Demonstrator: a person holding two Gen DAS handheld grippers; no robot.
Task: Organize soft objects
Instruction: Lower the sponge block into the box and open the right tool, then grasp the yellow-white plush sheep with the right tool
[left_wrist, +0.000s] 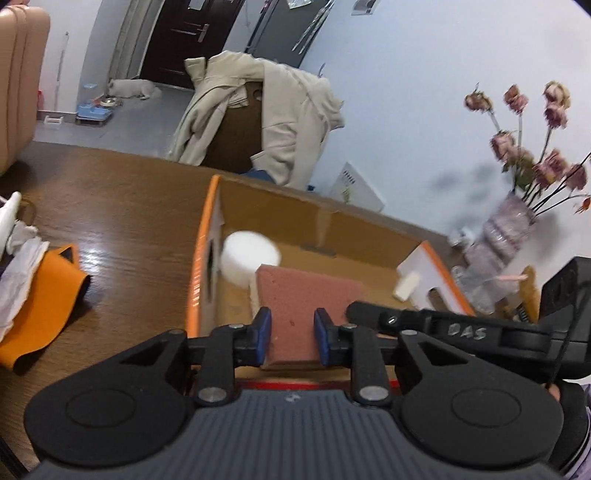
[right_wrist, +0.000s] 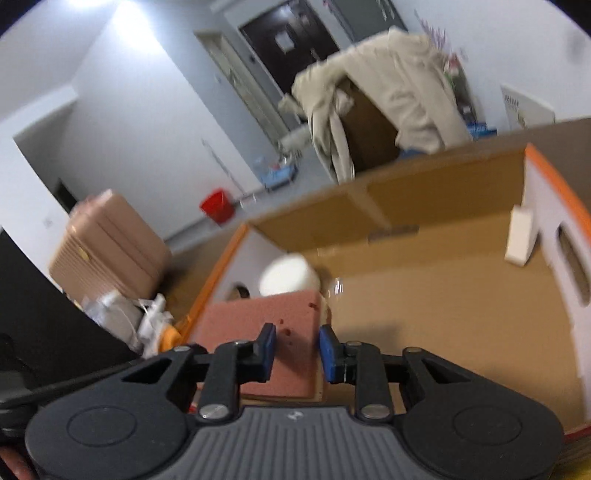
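A: As far as the box (left_wrist: 373, 225) shows, how much is done?

B: On the left, cloths (left_wrist: 22, 266) wait on the table (left_wrist: 122, 192). Inside the box lie a white round sponge (left_wrist: 249, 258), a pink sponge (left_wrist: 306, 295) and a small white block (left_wrist: 406, 286).

A: And the grippers?

B: The left gripper (left_wrist: 291, 332) and right gripper (right_wrist: 297, 349) are spread; whether they touch the porous pink sponge, I cannot tell.

Sponge (left_wrist: 306, 295) and roll (left_wrist: 249, 260) inside box (left_wrist: 369, 229)
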